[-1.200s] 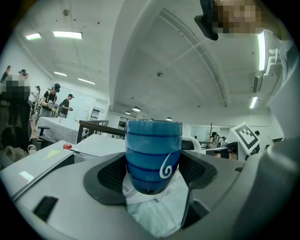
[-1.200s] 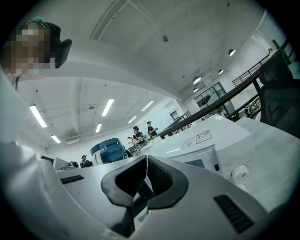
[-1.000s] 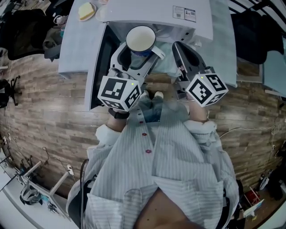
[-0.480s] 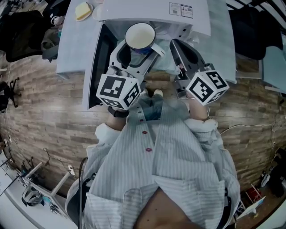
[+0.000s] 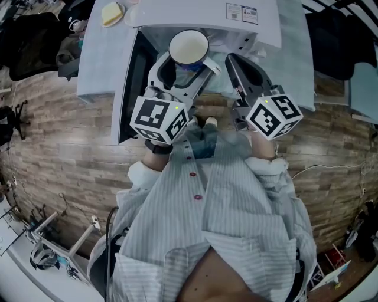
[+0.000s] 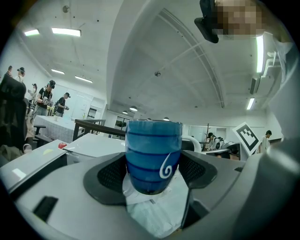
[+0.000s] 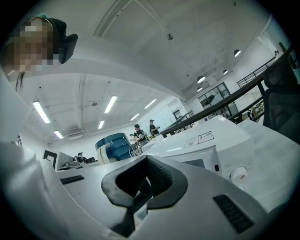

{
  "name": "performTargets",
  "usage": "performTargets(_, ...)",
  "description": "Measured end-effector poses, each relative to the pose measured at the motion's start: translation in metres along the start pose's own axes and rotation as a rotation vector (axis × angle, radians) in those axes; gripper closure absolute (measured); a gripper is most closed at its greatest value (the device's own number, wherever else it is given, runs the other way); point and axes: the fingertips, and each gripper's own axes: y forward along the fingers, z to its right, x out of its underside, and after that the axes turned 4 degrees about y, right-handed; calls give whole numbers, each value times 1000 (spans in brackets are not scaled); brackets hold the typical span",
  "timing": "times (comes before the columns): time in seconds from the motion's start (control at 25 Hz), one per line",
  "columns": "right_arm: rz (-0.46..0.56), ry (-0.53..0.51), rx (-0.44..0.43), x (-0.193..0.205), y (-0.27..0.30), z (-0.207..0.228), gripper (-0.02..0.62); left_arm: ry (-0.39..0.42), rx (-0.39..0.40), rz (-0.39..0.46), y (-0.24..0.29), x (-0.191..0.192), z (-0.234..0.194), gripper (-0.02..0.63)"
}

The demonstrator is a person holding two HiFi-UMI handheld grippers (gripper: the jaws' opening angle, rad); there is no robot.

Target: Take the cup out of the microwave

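A blue cup with a white inside and a white swirl mark is clamped upright between the two jaws of my left gripper, just in front of the white microwave. The left gripper view shows the cup squeezed by both dark pads, with my left gripper shut on its lower half. My right gripper hangs to the right of the cup, apart from it, jaws closed together and empty. In the right gripper view the pads meet, and the cup shows to the left.
The microwave door stands open to the left of the cup. The microwave rests on a pale table with a yellow object at its far left corner. Wooden floor lies below; dark chairs stand at left and right.
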Motion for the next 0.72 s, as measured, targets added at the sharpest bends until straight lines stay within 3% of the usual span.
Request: performTargets(0.72, -20, 17, 11, 4, 1, 9, 563, -16, 4, -10, 6, 4, -2, 247)
